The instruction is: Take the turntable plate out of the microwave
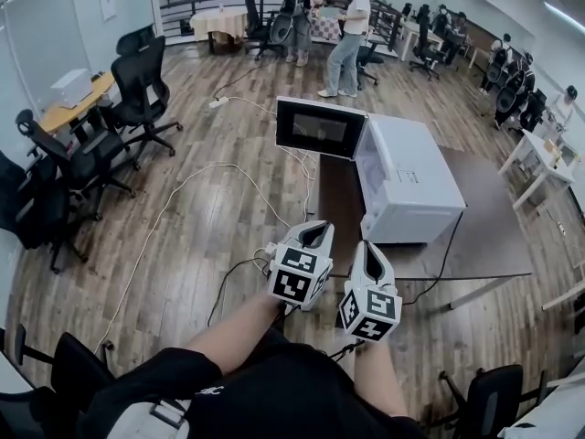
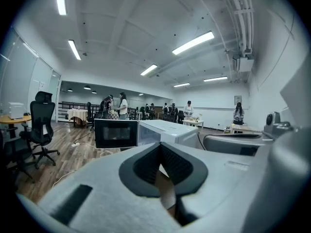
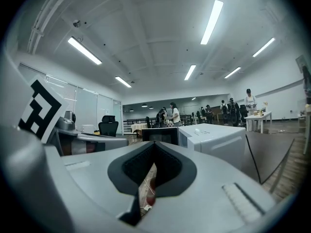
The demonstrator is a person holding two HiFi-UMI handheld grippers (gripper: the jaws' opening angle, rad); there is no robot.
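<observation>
A white microwave (image 1: 411,186) stands on a dark table (image 1: 498,227), its black-framed door (image 1: 320,128) swung open to the left. The turntable plate inside cannot be made out in any view. My left gripper (image 1: 315,233) and right gripper (image 1: 373,250) hover side by side short of the table's near edge, both pointing at the microwave, both shut and empty. In the left gripper view the shut jaws (image 2: 160,147) frame the door (image 2: 115,133) and the body (image 2: 167,131) ahead. The right gripper view shows the shut jaws (image 3: 154,147) and the microwave (image 3: 214,142) beyond them.
Cables (image 1: 183,190) trail over the wooden floor left of the table, with a power strip (image 1: 218,102) farther back. Black office chairs (image 1: 142,90) and a desk (image 1: 69,103) line the left side. People (image 1: 347,35) stand at the far end. A cord (image 1: 448,254) hangs off the table.
</observation>
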